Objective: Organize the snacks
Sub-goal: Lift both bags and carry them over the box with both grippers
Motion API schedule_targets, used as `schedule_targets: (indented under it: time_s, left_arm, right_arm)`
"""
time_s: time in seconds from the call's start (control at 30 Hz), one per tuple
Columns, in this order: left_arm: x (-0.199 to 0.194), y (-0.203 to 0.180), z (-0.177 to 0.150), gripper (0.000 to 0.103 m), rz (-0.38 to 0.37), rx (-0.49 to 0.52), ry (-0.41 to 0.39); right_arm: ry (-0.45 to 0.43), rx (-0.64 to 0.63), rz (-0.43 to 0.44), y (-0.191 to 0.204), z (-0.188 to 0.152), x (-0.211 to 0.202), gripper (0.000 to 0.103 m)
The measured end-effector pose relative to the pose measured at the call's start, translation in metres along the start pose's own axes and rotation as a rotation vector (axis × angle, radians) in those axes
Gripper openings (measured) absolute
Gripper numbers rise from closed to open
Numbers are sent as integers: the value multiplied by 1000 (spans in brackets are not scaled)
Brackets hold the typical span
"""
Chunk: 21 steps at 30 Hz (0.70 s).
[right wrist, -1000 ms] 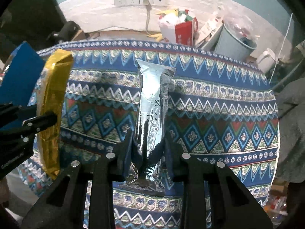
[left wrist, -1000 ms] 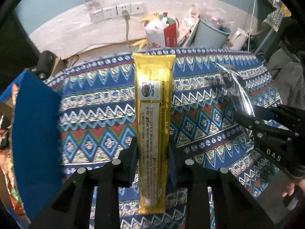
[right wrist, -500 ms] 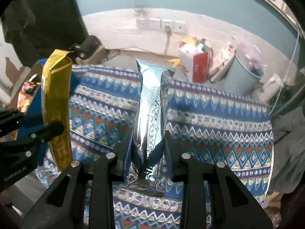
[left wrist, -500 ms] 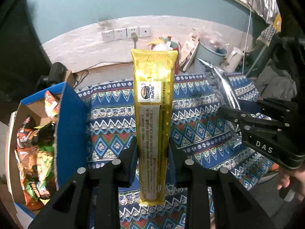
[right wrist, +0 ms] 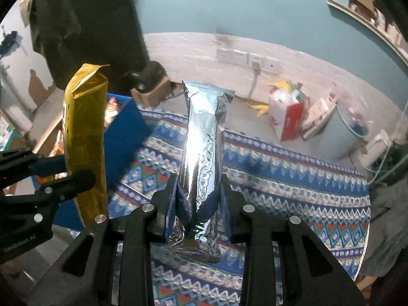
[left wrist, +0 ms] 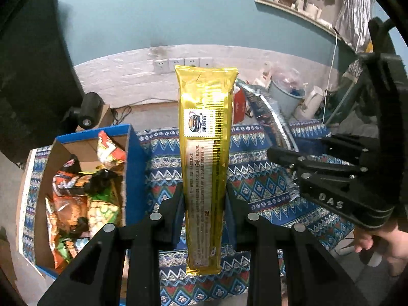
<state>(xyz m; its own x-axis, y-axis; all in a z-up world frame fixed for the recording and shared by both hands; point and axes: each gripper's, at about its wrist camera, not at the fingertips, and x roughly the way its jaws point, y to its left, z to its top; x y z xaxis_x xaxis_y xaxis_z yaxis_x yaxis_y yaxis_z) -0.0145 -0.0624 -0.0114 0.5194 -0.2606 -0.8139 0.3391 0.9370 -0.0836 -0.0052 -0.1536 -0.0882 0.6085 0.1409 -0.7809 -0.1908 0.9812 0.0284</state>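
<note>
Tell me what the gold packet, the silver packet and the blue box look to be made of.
Gold packet: glossy metallised plastic film, judging by the bright glare and crimped end seal.
Silver packet: foil-like film; its mirror shine and fine wrinkles suggest foil or metallised plastic, which one is unclear.
Blue box: probably cardboard with a matte blue outer face; the inner wall shows plain brown board.

The right gripper (left wrist: 283, 156), seen from the left wrist view, carries raised letters reading "DAS" on its black body. The gold snack packet (left wrist: 205, 158) bears a small logo patch and lines of fine print, both too small to read.
</note>
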Motion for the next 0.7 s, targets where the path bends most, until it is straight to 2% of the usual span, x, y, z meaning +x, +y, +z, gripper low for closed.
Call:
schedule_targets:
  time_s: [0.23,0.53,0.7]
  left_arm:
    - [-29,30,-1,29,29,-38,-50]
    - [-52,89,-11,29,89,-116,-95]
    - [-59,121,-19,29,146,-151,-111]
  right_arm:
    - [-17,-55,48,37,15,3,30]
    - [-18,-108,103,84,31,16,30]
    - [-18,-138,129,111,42,24,30]
